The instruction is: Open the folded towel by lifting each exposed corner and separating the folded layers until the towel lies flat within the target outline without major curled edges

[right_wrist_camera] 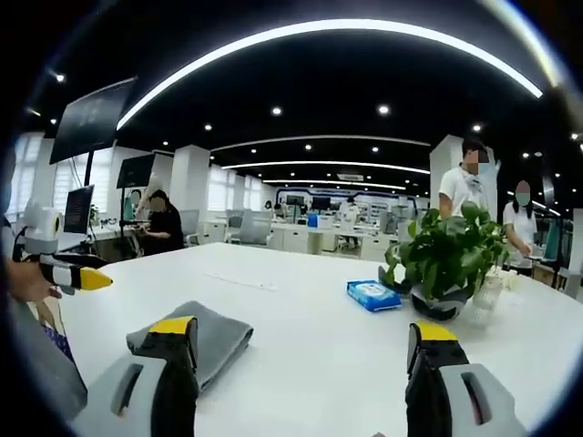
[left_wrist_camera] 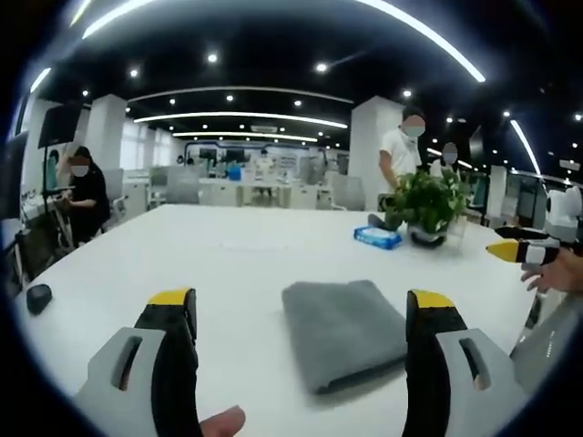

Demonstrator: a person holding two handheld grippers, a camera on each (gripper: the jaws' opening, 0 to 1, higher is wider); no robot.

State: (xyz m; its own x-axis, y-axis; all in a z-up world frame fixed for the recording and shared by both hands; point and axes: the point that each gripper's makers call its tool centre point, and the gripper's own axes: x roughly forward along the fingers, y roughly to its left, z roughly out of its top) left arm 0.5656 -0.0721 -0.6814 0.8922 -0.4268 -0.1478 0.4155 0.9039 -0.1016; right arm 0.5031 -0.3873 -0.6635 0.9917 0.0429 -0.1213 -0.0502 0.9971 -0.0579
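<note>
In the left gripper view, the left claw (left_wrist_camera: 301, 308) stands with its two yellow-tipped jaws spread wide and nothing between them. A grey towel (left_wrist_camera: 344, 331) lies folded on the white desk (left_wrist_camera: 228, 255), just beyond the jaws and nearer the right one, touching neither. Farther off on the right side of the desk sits a blue packet of wipes (left_wrist_camera: 377, 238), and just beside it a potted plant (left_wrist_camera: 426, 205). A dark computer mouse (left_wrist_camera: 38, 298) rests at the desk's left edge. The right claw (left_wrist_camera: 517, 250) comes in from the right edge, held in a hand (left_wrist_camera: 556, 271); whether its jaws are parted I cannot tell. A person stands behind the plant and another sits far left.

In the right gripper view, the right claw (right_wrist_camera: 305, 342) also has its jaws wide apart, holding nothing. The towel (right_wrist_camera: 214, 335) lies near, at the left jaw, partly hidden behind it. The wipes (right_wrist_camera: 373, 295) lie in mid-desk, with the plant (right_wrist_camera: 450, 255) just to their right. The left claw (right_wrist_camera: 73, 276) shows at the far left, above the desk (right_wrist_camera: 301, 346) edge.
</note>
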